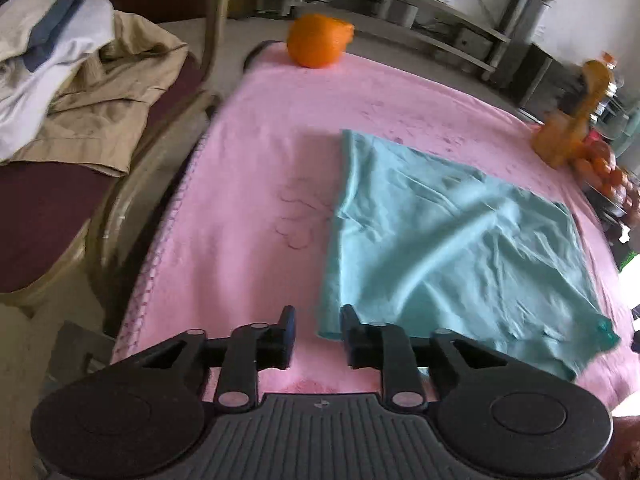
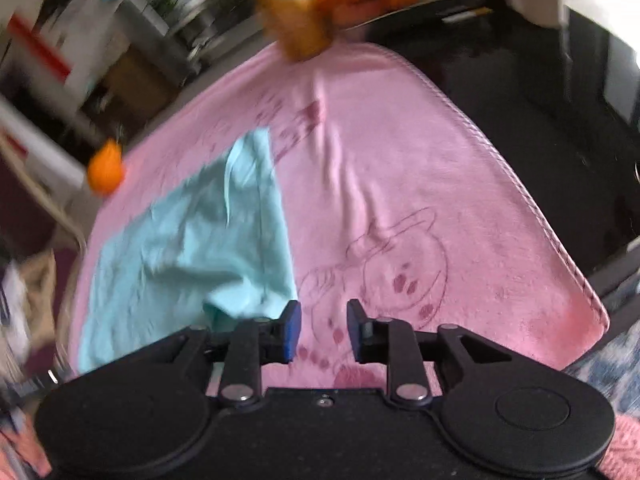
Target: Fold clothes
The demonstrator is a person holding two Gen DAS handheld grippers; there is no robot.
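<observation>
1. The teal garment lies folded flat on the pink towel covering the surface, nearer its front edge.
2. The left gripper hangs over the garment's near left corner, fingers spread, nothing between them.
3. The right gripper is just beside the garment's right edge, fingers spread over bare towel.
4. An orange sits at the far left corner.
</observation>
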